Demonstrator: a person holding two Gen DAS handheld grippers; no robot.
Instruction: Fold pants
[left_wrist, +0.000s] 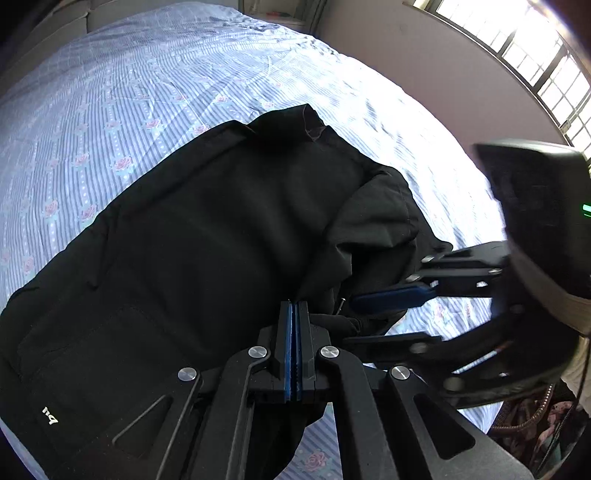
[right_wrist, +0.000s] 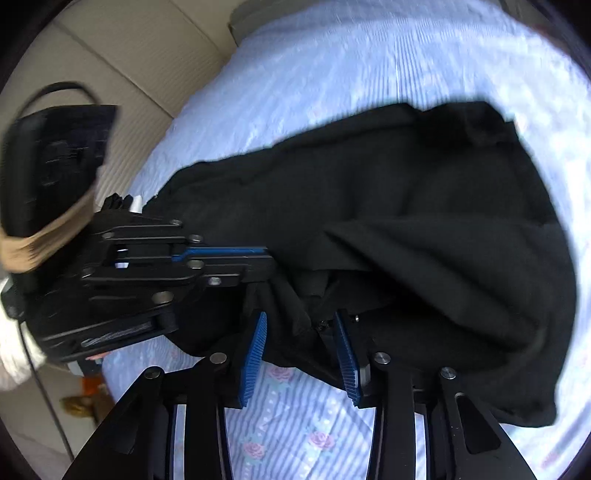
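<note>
I have the black pants (left_wrist: 207, 229) lying across the striped, rose-printed bedsheet (left_wrist: 110, 110), partly doubled over, with a loose upper layer bunched toward my side of the bed. My left gripper (left_wrist: 293, 314) is clamped tight — its blue pads pressed together on what looks like a fold of the pants' edge, though the pinch point itself is dark and hard to read. My right gripper (right_wrist: 301, 332) stands with its jaws spread, one ribbed blue pad on either side of a rumpled ridge of the cloth (right_wrist: 314, 302), nothing caught yet. I judge the step in hand is to take a second hold beside the first so both corners can travel together. To do it well I want the right fingers to go in deep enough to catch every layer — not just the top skin — before closing, and then to keep the two holds level and the edge taut between them, so the fold lands flat instead of dragging a wrinkle along.
</note>
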